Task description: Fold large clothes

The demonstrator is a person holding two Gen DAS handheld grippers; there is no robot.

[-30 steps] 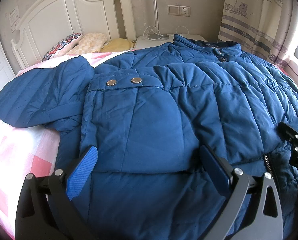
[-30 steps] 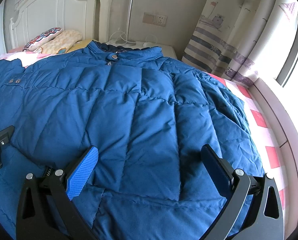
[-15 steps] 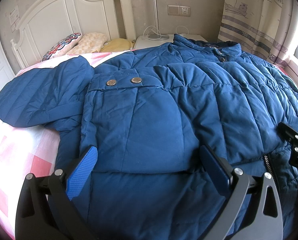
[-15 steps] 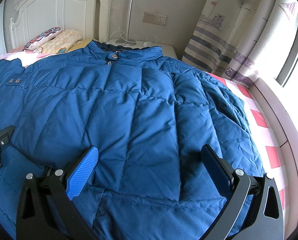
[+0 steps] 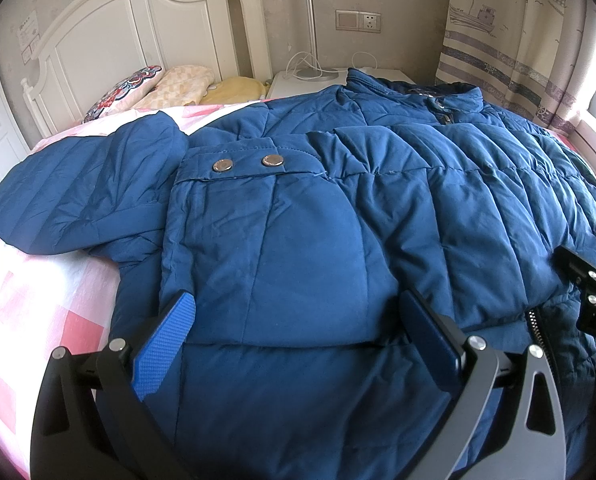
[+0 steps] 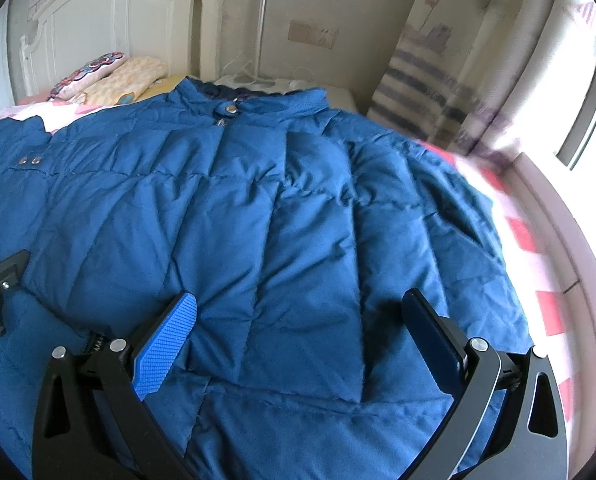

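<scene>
**Blue jacket spread on the bed, both tongs wide**

A big blue quilted jacket (image 5: 338, 208) lies flat across the bed (image 5: 38, 300), its collar (image 6: 254, 100) toward the white headboard (image 5: 138, 20) and its hem nearest the two tools. One sleeve (image 5: 78, 188) stretches out to the left over the pink-and-white checked sheet. A flap with two metal snaps (image 5: 246, 163) sits on the jacket's left side, above a smooth pocket panel. A zipper (image 5: 538, 324) shows at the lower right of the left view, where one front panel overlaps the other.

The left tongs (image 5: 298, 340) hover low over the pocket panel, spread wide with nothing between them; one pad is bright blue, the other dark. The right tongs (image 6: 298, 340) stand just as wide and empty over the jacket's right half, near the hem. Each tool shows at the edge of the other's view, so they sit side by side.

Pillows (image 5: 158, 84) lie by the headboard. A nightstand (image 5: 318, 76) with a lamp pole and white cables stands behind the collar, and a striped curtain (image 5: 506, 52) hangs to the right, by the window.
</scene>
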